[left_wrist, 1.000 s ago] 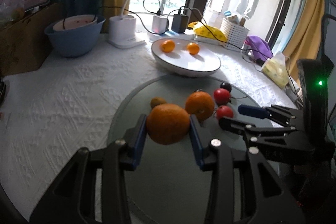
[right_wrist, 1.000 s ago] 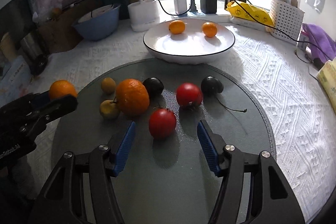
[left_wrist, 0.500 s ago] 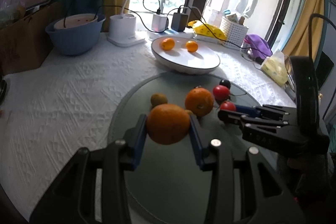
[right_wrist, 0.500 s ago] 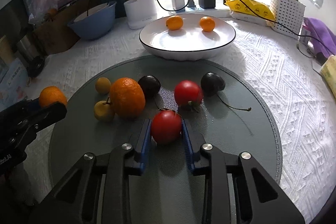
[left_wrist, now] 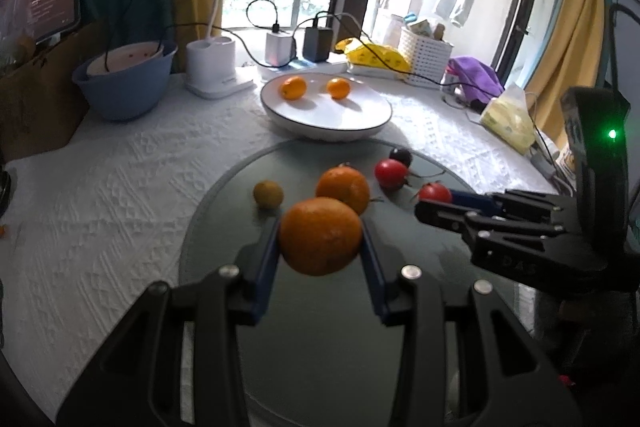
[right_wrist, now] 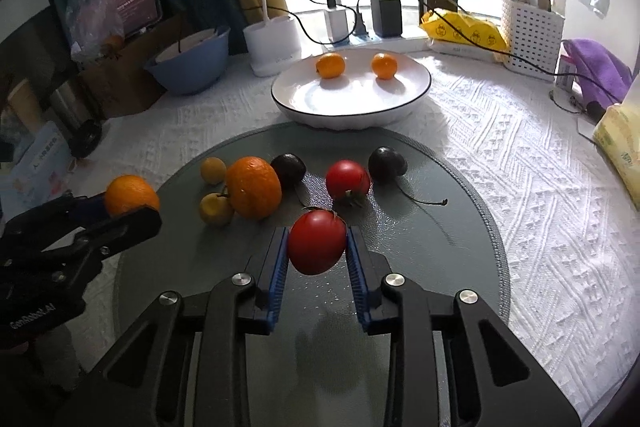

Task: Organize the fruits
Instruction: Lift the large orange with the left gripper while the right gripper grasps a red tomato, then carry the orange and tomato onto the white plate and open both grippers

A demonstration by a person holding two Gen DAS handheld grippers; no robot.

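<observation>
Above the left edge of the grey round mat (right_wrist: pixel 460 267), we are holding an orange (left_wrist: pixel 320 235) in the closed left tongs (left_wrist: pixel 320 247); over its near middle, our right tongs (right_wrist: pixel 317 247) are clamping a red tomato (right_wrist: pixel 317 241).

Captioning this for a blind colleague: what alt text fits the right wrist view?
The right gripper clamps a red tomato above a round grey mat scattered with fruit. Beyond sits a white plate holding two small oranges; at left, the left gripper grips an orange.
</observation>
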